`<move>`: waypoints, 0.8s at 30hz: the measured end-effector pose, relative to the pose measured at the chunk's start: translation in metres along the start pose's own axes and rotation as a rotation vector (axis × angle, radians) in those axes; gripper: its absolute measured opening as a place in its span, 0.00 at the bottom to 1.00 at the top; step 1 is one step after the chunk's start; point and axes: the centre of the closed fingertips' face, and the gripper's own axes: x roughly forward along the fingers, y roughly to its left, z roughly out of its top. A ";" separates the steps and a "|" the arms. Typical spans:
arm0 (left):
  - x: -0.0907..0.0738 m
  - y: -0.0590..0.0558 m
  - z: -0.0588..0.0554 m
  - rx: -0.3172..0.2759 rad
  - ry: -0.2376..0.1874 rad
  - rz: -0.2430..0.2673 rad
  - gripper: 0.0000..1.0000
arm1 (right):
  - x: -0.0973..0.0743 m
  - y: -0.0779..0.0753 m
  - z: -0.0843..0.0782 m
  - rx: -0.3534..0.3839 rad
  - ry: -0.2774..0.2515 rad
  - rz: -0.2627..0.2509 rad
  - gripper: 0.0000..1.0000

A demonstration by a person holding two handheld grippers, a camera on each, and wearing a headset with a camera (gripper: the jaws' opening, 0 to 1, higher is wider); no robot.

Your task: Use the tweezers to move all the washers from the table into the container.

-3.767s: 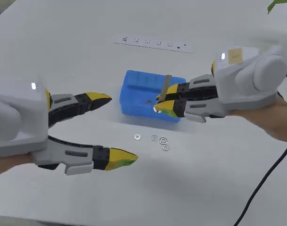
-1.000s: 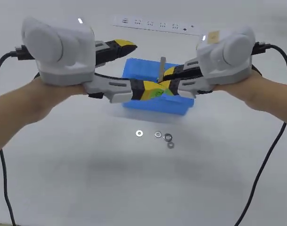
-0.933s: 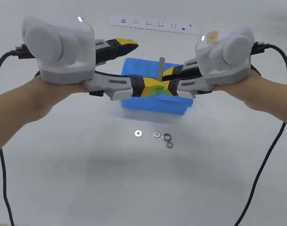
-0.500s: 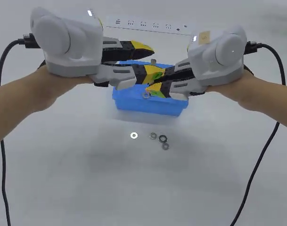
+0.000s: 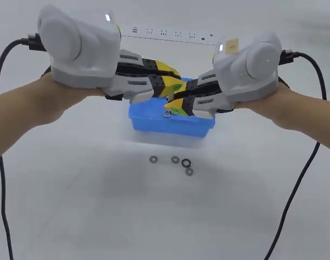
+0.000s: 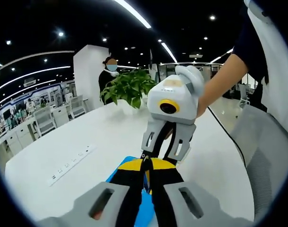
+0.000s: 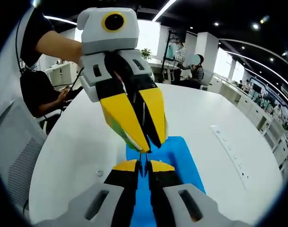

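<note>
Washers' work surface: one white table [image 5: 72, 206]. Two grippers meet tip to tip above the one blue container [image 5: 170, 123]. The left gripper [image 5: 173, 78] is clenched, and its load cannot be told. The right gripper [image 5: 174, 106] is clenched on a thin strip, apparently the tweezers [image 7: 142, 163]. One power strip [image 5: 170, 33] lies behind. Four washers [image 5: 175, 160], small flat metal rings, lie in a loose row on the table just in front of the container.

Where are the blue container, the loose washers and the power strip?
blue container [image 5: 170, 124]: head view, its front wall.
washers [image 5: 175, 160]: head view, second washer from the left.
power strip [image 5: 165, 33]: head view, its middle.
</note>
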 end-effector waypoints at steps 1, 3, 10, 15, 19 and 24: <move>0.000 0.001 0.001 0.040 0.005 0.008 0.07 | 0.000 0.000 0.001 -0.001 -0.001 0.000 0.09; 0.000 -0.004 0.001 0.053 0.013 -0.008 0.05 | -0.001 0.000 0.002 -0.005 0.000 0.001 0.10; 0.004 -0.007 0.005 0.092 0.020 -0.017 0.04 | -0.005 0.003 0.002 -0.025 0.008 -0.003 0.10; 0.004 -0.005 0.008 0.090 0.010 -0.016 0.04 | -0.009 0.002 0.003 0.012 0.006 -0.016 0.12; 0.003 -0.004 0.010 0.091 0.001 -0.014 0.04 | -0.011 0.004 0.005 -0.006 0.016 -0.020 0.17; 0.001 -0.007 0.013 0.088 -0.003 -0.029 0.04 | -0.011 0.009 0.006 0.006 0.018 -0.017 0.23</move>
